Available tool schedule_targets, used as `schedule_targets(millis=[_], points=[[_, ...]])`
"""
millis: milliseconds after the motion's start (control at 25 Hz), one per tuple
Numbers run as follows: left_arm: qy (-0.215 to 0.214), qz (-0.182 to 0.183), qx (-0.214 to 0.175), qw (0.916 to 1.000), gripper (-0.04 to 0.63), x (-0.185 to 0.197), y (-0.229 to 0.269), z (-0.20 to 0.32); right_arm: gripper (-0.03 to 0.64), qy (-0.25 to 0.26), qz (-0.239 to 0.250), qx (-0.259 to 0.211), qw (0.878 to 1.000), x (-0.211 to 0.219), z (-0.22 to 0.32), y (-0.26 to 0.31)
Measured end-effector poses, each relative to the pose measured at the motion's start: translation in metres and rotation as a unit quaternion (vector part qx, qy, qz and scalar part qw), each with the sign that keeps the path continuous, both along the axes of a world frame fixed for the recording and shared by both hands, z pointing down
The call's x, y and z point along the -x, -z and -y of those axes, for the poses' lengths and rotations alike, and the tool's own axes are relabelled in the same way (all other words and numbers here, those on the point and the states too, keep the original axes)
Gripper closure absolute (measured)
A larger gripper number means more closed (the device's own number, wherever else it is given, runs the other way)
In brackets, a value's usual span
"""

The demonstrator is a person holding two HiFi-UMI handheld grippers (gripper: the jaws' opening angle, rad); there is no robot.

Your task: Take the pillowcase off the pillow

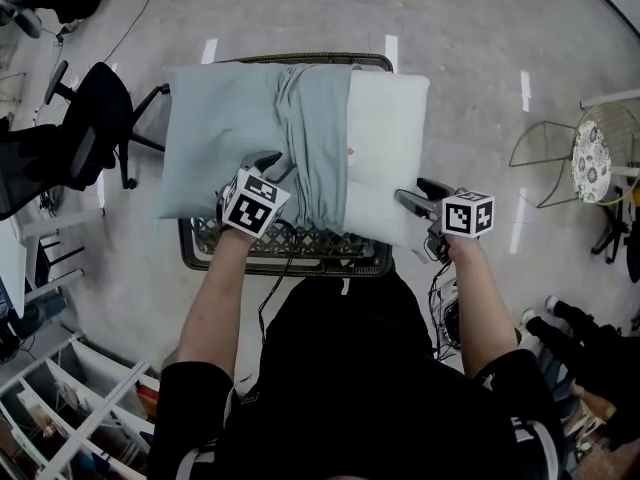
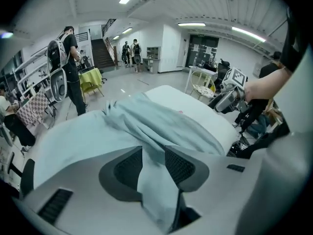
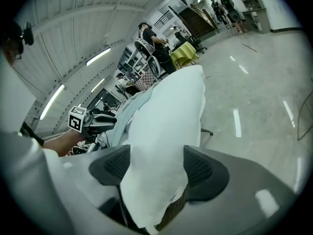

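Currently, the pillow lies crosswise on a dark lattice basket that stands on the pale floor in front of the person. The pale blue-grey pillowcase covers its left part and is bunched into thick folds near the middle, so the right part shows bare white.

The left gripper reaches onto the near edge of the bunched cloth. In the left gripper view its jaws stand partly apart, and a fold of the pillowcase runs up between the two dark pads. The right gripper sits at the near right corner of the bare pillow. In the right gripper view its jaws stand wide apart, with the white corner filling the gap between them. Each gripper is visible from the other's camera, well apart across the pillow.

A black office chair stands on the floor to the left of the basket, and a wire chair with a patterned seat stands to the right.
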State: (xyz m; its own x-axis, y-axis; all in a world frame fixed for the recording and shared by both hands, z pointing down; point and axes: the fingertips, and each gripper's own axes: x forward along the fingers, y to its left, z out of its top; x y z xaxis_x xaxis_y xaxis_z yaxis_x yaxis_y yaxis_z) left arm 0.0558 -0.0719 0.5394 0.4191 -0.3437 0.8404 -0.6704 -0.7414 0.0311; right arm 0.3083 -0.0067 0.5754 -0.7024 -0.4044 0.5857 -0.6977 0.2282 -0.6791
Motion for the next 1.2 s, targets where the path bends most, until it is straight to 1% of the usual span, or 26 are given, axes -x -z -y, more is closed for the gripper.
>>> schedule_targets(millis=[120, 200, 320, 400, 440, 520, 560, 640, 680, 720, 760, 800, 880, 960, 1080, 1200], points=[[-0.019, -0.022, 0.018, 0.9994, 0.446, -0.005, -0.009, -0.044, 0.245, -0.012, -0.021, 0.019, 1.000, 0.008, -0.043, -0.006], [-0.037, -0.036, 0.030, 0.9982, 0.446, -0.014, -0.011, -0.072, 0.239, -0.015, -0.033, 0.036, 0.999, 0.015, -0.069, -0.014], [-0.050, -0.043, 0.049, 0.9966, 0.439, -0.026, -0.020, -0.108, 0.235, -0.026, -0.051, 0.044, 0.997, 0.028, -0.092, -0.023], [-0.051, -0.030, 0.053, 0.9969, 0.414, -0.028, -0.033, -0.119, 0.235, -0.026, -0.080, 0.033, 0.996, 0.035, -0.089, -0.031], [-0.049, -0.021, 0.049, 0.9973, 0.400, -0.028, -0.040, -0.121, 0.235, -0.017, -0.103, 0.027, 0.994, 0.040, -0.086, -0.035], [-0.045, -0.004, 0.036, 0.9983, 0.394, -0.029, -0.051, -0.120, 0.236, 0.011, -0.159, 0.012, 0.987, 0.047, -0.082, -0.044], [-0.042, 0.004, 0.029, 0.9987, 0.394, -0.031, -0.056, -0.118, 0.252, 0.023, -0.185, 0.002, 0.983, 0.050, -0.081, -0.047], [-0.039, 0.018, 0.017, 0.9989, 0.398, -0.032, -0.062, -0.114, 0.316, 0.042, -0.224, -0.019, 0.973, 0.054, -0.080, -0.046], [-0.039, 0.026, 0.011, 0.9988, 0.416, -0.031, -0.063, -0.113, 0.356, 0.051, -0.235, -0.030, 0.970, 0.056, -0.080, -0.043], [-0.039, 0.035, 0.006, 0.9986, 0.446, -0.029, -0.064, -0.111, 0.385, 0.057, -0.235, -0.040, 0.969, 0.056, -0.080, -0.039], [-0.041, 0.044, 0.001, 0.9982, 0.486, -0.027, -0.063, -0.110, 0.408, 0.060, -0.225, -0.045, 0.971, 0.055, -0.080, -0.035], [-0.043, 0.052, -0.002, 0.9978, 0.520, -0.025, -0.062, -0.110, 0.423, 0.059, -0.206, -0.047, 0.976, 0.052, -0.079, -0.030], [-0.042, 0.064, -0.004, 0.9970, 0.562, -0.020, -0.059, -0.110, 0.442, 0.061, -0.162, -0.051, 0.984, 0.046, -0.079, -0.019], [-0.032, 0.074, -0.003, 0.9968, 0.575, -0.013, -0.056, -0.112, 0.454, 0.080, -0.142, -0.064, 0.985, 0.041, -0.079, -0.009], [0.000, 0.081, -0.004, 0.9967, 0.580, 0.005, -0.052, -0.112, 0.479, 0.109, -0.122, -0.081, 0.983, 0.034, -0.077, 0.005], [0.022, 0.086, -0.003, 0.9961, 0.580, 0.022, -0.047, -0.111, 0.491, 0.124, -0.090, -0.085, 0.985, 0.026, -0.073, 0.013]])
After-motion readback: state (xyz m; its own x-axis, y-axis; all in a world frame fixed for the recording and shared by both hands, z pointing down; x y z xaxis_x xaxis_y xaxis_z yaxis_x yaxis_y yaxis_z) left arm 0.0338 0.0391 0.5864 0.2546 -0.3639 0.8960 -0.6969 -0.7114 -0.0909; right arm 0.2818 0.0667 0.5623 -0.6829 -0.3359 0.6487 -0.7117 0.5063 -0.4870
